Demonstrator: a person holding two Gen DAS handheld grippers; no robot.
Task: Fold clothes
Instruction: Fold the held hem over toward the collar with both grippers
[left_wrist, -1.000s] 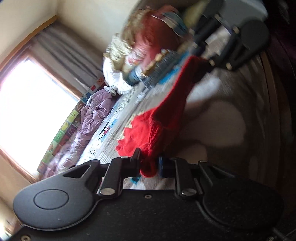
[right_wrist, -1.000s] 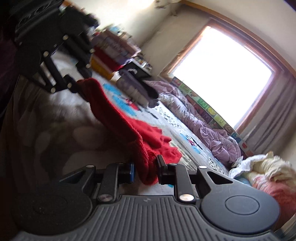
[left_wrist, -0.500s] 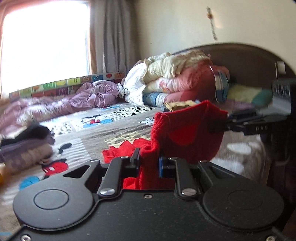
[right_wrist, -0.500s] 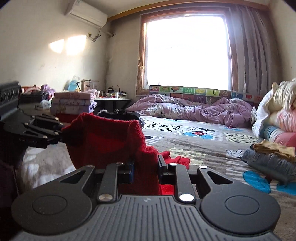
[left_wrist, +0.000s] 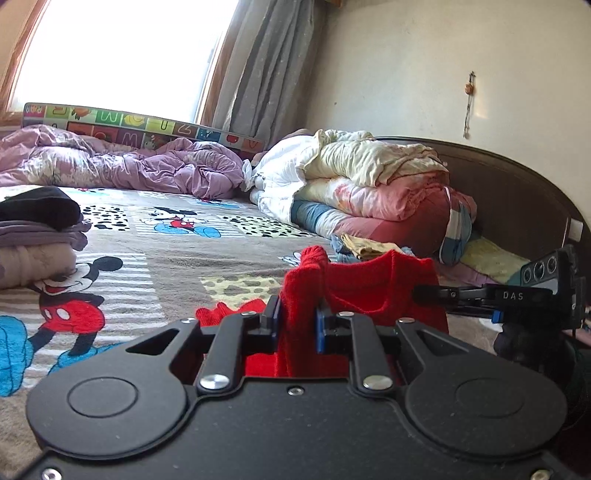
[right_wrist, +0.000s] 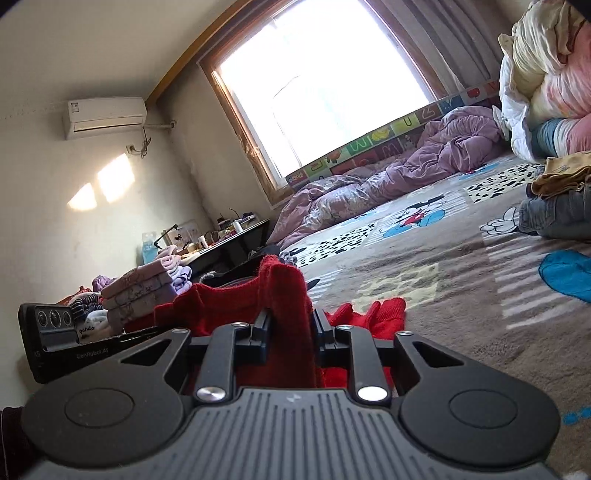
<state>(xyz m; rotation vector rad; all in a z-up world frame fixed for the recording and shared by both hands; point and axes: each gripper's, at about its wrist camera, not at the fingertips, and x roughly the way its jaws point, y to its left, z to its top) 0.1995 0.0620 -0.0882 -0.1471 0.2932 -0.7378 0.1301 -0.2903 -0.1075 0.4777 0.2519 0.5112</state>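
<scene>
Both views rolled level | left tongs (left_wrist: 295, 326), right tongs (right_wrist: 290, 332) clamp red sweater (left_wrist: 369, 291)

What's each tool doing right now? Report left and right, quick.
Left tool: closed on a bunched edge of the red garment.
Right tool: closed on another edge of the same red garment, held up off the bed cover.
</scene>
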